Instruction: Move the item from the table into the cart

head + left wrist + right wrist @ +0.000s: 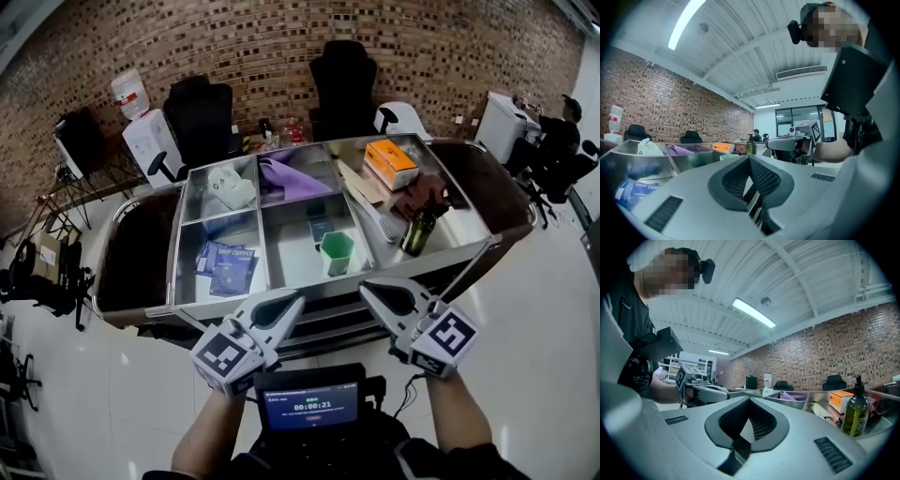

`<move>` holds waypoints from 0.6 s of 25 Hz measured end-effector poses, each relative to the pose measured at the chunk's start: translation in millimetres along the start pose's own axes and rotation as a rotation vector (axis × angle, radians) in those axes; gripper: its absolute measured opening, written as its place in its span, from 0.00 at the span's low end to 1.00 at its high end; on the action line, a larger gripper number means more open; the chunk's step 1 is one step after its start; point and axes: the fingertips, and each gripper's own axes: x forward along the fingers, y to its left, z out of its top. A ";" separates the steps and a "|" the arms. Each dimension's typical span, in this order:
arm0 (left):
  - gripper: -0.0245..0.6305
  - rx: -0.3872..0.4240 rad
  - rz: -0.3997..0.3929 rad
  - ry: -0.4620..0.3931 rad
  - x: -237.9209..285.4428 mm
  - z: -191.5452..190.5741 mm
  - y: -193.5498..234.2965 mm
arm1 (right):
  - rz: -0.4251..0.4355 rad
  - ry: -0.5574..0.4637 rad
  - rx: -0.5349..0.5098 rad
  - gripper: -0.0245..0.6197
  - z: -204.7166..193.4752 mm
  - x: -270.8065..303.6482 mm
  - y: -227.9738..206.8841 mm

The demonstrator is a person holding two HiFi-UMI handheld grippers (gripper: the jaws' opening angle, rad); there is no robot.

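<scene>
A steel cart [265,246] with several compartments stands before me. It holds a white bag [231,187], a purple cloth [292,178], blue packets [226,267] and a green cup [336,251]. On its right part lie an orange box [391,162] and a dark green pump bottle [419,230]. My left gripper [284,302] and right gripper [374,292] hover side by side at the cart's near edge, level, both shut and holding nothing. In the left gripper view the left gripper [749,159] has its jaws together. The right gripper [750,401] looks the same in its own view.
A dark oval table [131,253] sticks out on both sides of the cart. Black office chairs [199,114] and a water dispenser [145,127] line the brick wall. A person sits at a desk at the far right [561,141]. White tiled floor lies around me.
</scene>
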 end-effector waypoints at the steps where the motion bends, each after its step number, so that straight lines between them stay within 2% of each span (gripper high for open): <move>1: 0.01 0.001 0.000 0.001 -0.7 -0.3 -0.5 | -0.007 -0.005 0.005 0.01 1.4 -1.2 -0.1; 15: 0.01 -0.005 0.003 0.003 5.7 -3.6 -13.7 | 0.000 0.009 -0.020 0.01 -3.3 -13.1 -1.1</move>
